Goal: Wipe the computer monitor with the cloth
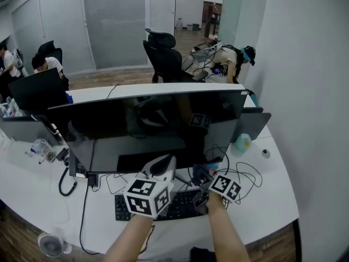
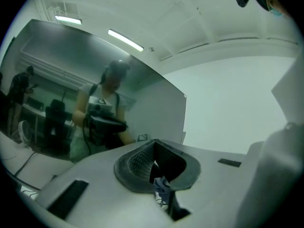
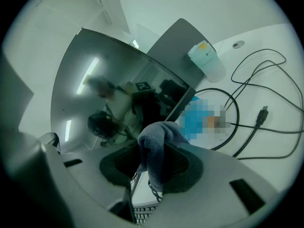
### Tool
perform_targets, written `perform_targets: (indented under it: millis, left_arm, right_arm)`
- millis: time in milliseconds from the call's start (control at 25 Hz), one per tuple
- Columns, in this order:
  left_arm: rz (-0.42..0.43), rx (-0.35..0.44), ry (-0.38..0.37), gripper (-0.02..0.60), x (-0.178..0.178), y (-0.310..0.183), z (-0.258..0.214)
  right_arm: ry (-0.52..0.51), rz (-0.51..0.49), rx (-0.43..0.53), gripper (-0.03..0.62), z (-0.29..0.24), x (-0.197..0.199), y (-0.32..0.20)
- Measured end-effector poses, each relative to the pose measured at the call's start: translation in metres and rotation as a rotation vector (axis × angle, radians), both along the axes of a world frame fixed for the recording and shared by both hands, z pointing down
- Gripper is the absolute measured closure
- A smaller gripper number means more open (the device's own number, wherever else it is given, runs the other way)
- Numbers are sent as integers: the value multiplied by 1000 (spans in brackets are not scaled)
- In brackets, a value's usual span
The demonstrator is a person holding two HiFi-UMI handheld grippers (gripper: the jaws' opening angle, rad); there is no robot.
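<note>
The white surface (image 1: 275, 192) curves along its front edge and carries everything else. The wide, dark, glossy monitor (image 1: 158, 127) stands across its middle. Only the head view takes in the whole screen. The left gripper view sees just a slanted stretch of the monitor (image 2: 71, 94), mirroring ceiling lights and the person. The right gripper view catches its lower right corner (image 3: 109, 89).

A black keyboard (image 1: 182, 205) lies near the front edge, under both arms, with only a few of its keys visible in the right gripper view.

The left tongs (image 1: 163, 165) are raised in front of the screen's lower middle. Their own view shows the ribbed dark pads of the left tongs (image 2: 154, 146) meeting at the tips with nothing between them. A small bluish scrap shows below them, and I cannot tell what it is.

The right tongs (image 1: 203, 174) are just beside them, over the keyboard's right end. A pale, translucent bottle (image 1: 242, 144) stands toward the right edge, past the monitor's corner, and its contents cannot be made out. The right gripper view alone shows a yellow mark on its cap (image 3: 205, 56).

The cloth (image 3: 159, 144), grey-blue, fuzzy and bunched into a rounded fold, is pinched in the right tongs (image 3: 152, 156), close by the screen's lower corner. Whether it touches the screen is unclear.

Thin black cables (image 3: 259, 120) loop over the right side.
</note>
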State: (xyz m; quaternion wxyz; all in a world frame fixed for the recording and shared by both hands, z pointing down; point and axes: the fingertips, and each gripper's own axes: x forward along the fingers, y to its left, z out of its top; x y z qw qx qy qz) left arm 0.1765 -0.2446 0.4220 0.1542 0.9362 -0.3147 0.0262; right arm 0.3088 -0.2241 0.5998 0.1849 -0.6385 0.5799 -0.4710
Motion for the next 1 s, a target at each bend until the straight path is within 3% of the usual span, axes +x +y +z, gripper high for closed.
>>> perform_targets:
  millis: [1000]
  left_arm:
    - [-42,-46,38,575,-78,-16,11]
  right_arm:
    - [23,-48,-60,467,16,-73,-15]
